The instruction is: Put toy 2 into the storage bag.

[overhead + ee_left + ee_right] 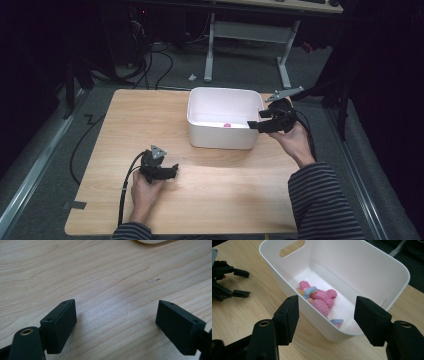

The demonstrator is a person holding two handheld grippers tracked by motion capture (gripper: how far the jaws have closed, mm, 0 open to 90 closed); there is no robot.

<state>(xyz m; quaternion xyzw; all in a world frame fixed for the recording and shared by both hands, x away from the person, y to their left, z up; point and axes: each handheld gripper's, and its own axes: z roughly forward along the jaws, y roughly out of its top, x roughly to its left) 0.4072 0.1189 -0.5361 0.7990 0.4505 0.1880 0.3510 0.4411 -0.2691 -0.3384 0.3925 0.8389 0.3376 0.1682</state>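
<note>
Fingers [372, 320] of right gripper [256, 125] spread wide, holding nothing, hovering by white bin's [200, 131] 3 o'clock rim, probably lining up on pink spiky toy [322, 298] lying inside. Left gripper [116, 325] idling wide open at 7 o'clock, resting on table [240, 190], staying clear.

one white bin [220, 135] stands on one wooden table [125, 120]. inside the bin lies one pink spiky toy [319, 298] with pale blue bands. two grippers are present, the left [170, 171] and the right [256, 120], each with two black jaws.
</note>
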